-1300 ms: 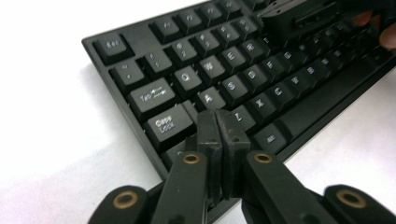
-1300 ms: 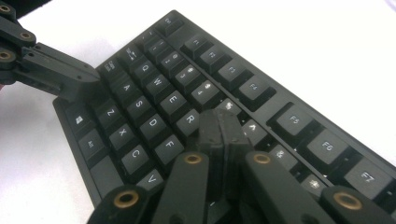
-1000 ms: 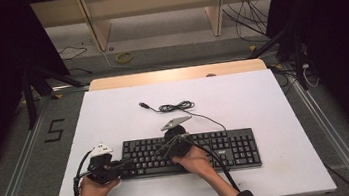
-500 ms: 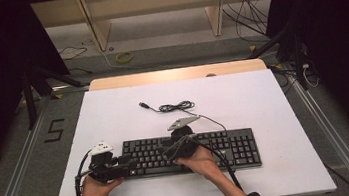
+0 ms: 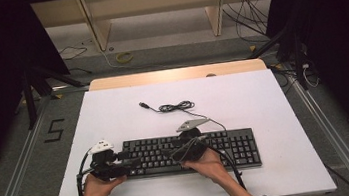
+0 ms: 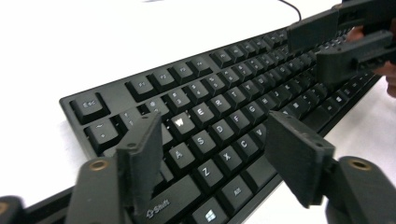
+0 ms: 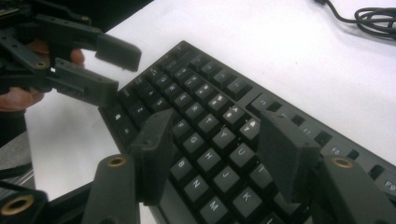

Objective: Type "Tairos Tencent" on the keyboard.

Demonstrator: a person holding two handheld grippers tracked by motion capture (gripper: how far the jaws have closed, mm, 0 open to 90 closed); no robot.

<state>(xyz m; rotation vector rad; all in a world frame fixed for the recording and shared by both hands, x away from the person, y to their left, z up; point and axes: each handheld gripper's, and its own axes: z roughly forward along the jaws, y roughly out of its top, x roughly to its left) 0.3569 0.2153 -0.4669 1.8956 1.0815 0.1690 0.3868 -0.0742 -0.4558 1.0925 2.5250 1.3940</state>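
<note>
A black keyboard (image 5: 229, 147) lies across the near half of the white table (image 5: 263, 97). Its cable runs to a loose coil (image 5: 176, 107) behind it, ending in a USB plug. My left gripper (image 5: 124, 162) hovers over the keyboard's left end, pointing right. Its jaws have just been opening, and they stand open over the letter keys (image 6: 205, 114) with nothing held. My right gripper (image 5: 175, 153), with a grey plate on top, hovers over the keyboard's middle and points left. Its jaws have also just been opening, and they are apart above the keys (image 7: 210, 126), gripping nothing.
Each gripper view shows the other gripper facing it: the right gripper (image 6: 336, 46), and the left gripper (image 7: 98, 65) with a hand behind it. A wooden strip (image 5: 174, 74) edges the table's far side. Dark stands and floor cables surround the table.
Both grippers' jaws have opened. My right gripper has shifted a little to the right along the keyboard. The left hand and the keyboard have stayed put.
</note>
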